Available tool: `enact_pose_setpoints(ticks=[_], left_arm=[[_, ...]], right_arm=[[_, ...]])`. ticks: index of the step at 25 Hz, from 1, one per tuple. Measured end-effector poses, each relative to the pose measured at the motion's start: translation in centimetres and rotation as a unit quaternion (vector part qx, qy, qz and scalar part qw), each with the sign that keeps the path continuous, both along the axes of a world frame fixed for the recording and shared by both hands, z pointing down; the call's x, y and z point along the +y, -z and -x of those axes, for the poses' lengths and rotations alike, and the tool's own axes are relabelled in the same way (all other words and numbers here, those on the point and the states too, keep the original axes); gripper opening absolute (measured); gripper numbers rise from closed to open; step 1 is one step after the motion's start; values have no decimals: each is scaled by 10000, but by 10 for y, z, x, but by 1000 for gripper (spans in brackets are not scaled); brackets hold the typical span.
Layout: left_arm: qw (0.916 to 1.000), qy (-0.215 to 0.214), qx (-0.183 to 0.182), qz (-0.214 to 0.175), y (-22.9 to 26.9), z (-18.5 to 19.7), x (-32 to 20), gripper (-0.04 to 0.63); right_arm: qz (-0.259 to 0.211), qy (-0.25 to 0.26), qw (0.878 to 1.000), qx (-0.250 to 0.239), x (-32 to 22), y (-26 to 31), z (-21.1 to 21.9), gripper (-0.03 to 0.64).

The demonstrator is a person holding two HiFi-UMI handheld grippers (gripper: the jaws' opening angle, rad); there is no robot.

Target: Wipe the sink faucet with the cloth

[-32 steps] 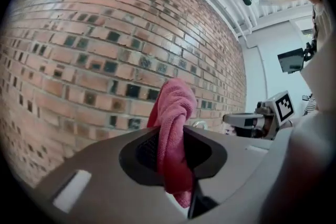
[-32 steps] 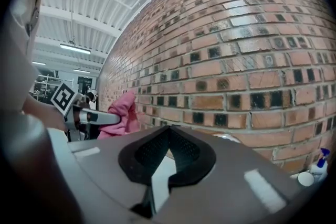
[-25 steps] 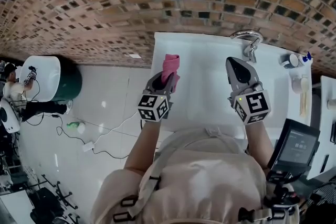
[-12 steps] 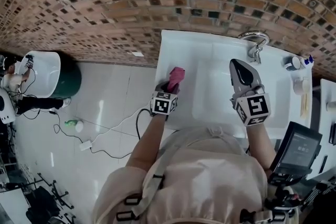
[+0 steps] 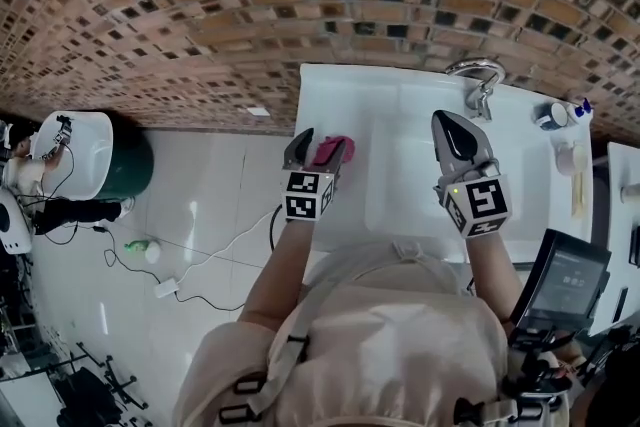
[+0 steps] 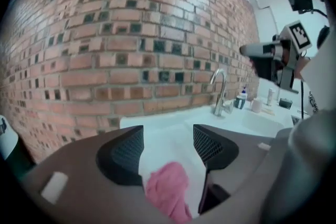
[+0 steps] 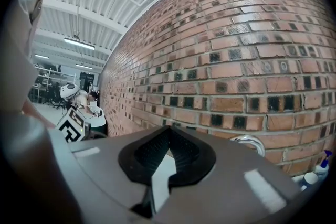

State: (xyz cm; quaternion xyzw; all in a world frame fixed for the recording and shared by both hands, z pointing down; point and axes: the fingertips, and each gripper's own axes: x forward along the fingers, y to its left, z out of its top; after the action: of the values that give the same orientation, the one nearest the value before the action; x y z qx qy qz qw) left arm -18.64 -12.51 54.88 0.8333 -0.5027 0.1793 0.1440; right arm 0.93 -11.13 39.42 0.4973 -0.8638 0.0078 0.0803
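Note:
The pink cloth (image 5: 331,148) lies crumpled on the left part of the white counter (image 5: 330,90), left of the sink basin (image 5: 420,165). My left gripper (image 5: 320,148) straddles it and its jaws have just been opening. In the left gripper view the cloth (image 6: 168,191) sits low between the black pads (image 6: 127,152), which stand apart from it. The chrome faucet (image 5: 480,83) rises at the back of the basin, by the brick wall. My right gripper (image 5: 455,137) hovers over the basin in front of the faucet (image 7: 253,144), shut and with nothing in it (image 7: 168,139).
Small bottles and cups (image 5: 556,115) stand on the counter right of the faucet. A dark screen (image 5: 565,280) sits at the lower right. On the tiled floor to the left are a green bin with a white top (image 5: 95,153) and loose cables (image 5: 190,255).
The left gripper went down to the counter with the cloth, then drew back a little and opened, and the cloth now lies loose between its jaws. The right gripper has stayed put.

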Motion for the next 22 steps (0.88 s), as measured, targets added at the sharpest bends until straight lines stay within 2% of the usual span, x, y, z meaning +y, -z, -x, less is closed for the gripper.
enact_pose_setpoints(ticks=[3,7,10,11,15,22], left_arm=[[9946,-411,335,-897,81,-36,-27,265],[9775,-945,711,-1749,163,-81,-34,214],[9646,-1249,778,-2190,197,-105,-30,79],[9617,-1317,737,-2288,202,-111,-30,44],[9562,-1508,759,-2393,200,-127,-32,18],[9584,-1497,884,-2263,190,-129,-29,3]], right_arm=[[-105,20,9999,-25,-3,10,1,-12],[-296,-22,9995,-115,-3,24,-5,-12],[-405,-79,9990,-194,-3,32,-11,-12],[-421,-110,9988,-211,-4,33,-13,-12],[-355,-286,9984,-339,-10,33,-21,-12],[-351,-339,9979,-431,-12,35,-25,-12]])
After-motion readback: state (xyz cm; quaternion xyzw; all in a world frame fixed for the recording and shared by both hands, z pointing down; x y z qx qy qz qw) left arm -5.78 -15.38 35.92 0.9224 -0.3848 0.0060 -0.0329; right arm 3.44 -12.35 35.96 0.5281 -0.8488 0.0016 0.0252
